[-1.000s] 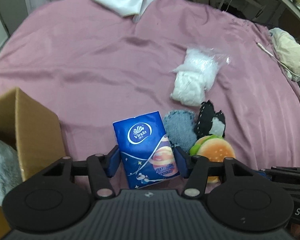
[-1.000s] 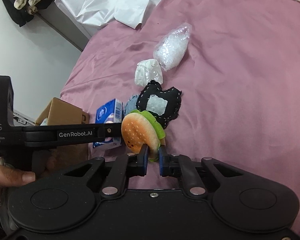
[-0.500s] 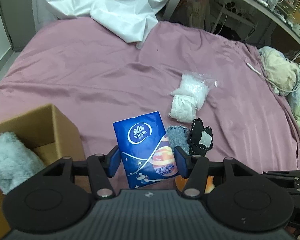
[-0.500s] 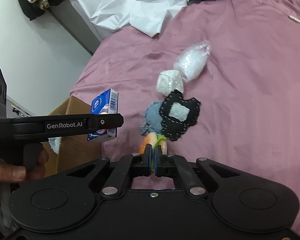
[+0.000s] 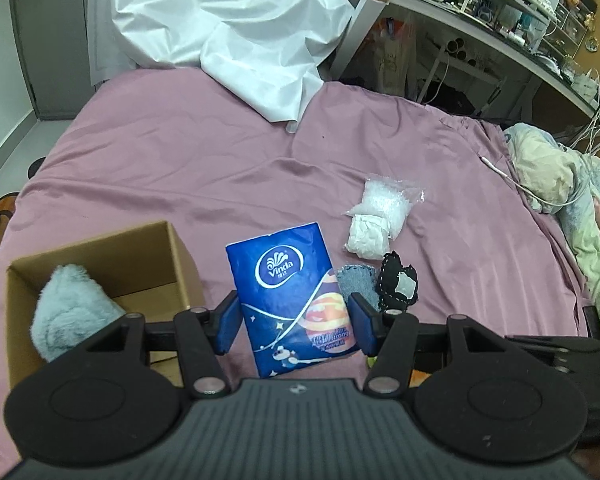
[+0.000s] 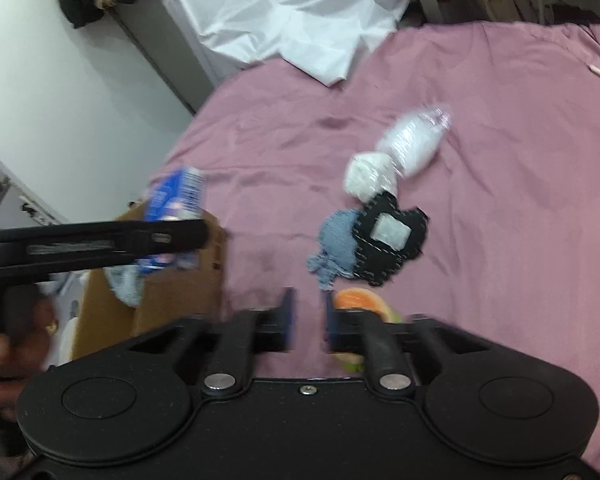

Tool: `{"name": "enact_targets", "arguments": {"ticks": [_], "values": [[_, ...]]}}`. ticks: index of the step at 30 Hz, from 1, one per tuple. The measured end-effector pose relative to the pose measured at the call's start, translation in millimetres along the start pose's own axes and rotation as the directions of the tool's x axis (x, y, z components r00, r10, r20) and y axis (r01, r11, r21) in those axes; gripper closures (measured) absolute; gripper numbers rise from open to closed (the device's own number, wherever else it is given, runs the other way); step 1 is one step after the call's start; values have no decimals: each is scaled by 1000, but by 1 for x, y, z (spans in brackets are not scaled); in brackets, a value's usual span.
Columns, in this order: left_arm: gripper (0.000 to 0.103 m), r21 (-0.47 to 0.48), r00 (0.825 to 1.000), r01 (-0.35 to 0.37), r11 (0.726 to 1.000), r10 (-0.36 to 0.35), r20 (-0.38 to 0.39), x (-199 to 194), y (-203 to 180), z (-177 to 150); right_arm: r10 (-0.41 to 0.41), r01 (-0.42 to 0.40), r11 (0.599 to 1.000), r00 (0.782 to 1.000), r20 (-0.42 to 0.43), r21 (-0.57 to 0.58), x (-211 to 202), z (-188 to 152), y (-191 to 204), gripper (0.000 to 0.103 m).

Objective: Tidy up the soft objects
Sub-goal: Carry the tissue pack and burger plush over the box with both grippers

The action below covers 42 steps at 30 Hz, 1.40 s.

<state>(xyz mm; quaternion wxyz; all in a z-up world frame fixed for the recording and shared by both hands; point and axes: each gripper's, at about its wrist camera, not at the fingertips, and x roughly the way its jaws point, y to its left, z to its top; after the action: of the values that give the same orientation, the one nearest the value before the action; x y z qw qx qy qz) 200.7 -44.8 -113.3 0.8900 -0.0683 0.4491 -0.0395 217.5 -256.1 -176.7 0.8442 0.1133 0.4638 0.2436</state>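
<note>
Tissue pack (image 5: 296,300), glossy blue plastic with white Vinda logo and orange planet print, sits clamped between the left gripper (image 5: 295,322) fingers, lifted above the pink bed (image 5: 180,168). At 9 o'clock, an open cardboard box (image 5: 148,256) holds a fluffy grey plush (image 5: 70,312). At 3 o'clock lie a denim patch (image 5: 356,280) and black stitched felt (image 5: 396,284). The right gripper (image 6: 308,320) fingers are opening with nothing between them; the burger plush (image 6: 360,300) beside them is mostly hidden.

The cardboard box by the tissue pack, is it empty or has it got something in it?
Not empty: a fluffy grey plush lies inside the open cardboard box.
</note>
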Motion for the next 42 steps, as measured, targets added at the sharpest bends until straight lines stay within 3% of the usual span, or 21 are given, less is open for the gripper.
{"name": "enact_targets", "arguments": {"ticks": [1,7,10,12,13,14,17,26,42], "values": [[47,1,1000,0,1000,0,4,-3,1,-1,-17,17,1000,1000,8,0,3,-1,0,39],[47,-15,1000,-8,1000,8,15,-15,14,-6,-73,71,997,997,-34,-34,25,-9,3,25],[47,-26,1000,-12,1000,13,19,-18,21,-9,-112,109,992,992,-56,-62,38,-12,7,24],[47,-33,1000,-15,999,16,21,-20,26,-10,-126,122,990,990,-58,-75,45,-13,9,29],[47,-36,1000,-17,999,18,22,-21,29,-11,-134,129,988,989,-58,-89,47,-14,11,41],[47,-40,1000,-18,999,19,22,-21,31,-11,-144,138,985,988,-60,-104,49,-13,13,61],[47,-52,999,-21,998,23,23,-22,38,-14,-149,140,983,986,-72,-115,48,-11,16,71],[47,-89,999,-30,996,32,26,-30,59,-24,-116,113,986,993,-20,-125,24,1,36,73],[47,-166,996,-86,982,88,6,-47,114,-57,-35,50,976,997,72,-210,-1,15,107,73]]}}
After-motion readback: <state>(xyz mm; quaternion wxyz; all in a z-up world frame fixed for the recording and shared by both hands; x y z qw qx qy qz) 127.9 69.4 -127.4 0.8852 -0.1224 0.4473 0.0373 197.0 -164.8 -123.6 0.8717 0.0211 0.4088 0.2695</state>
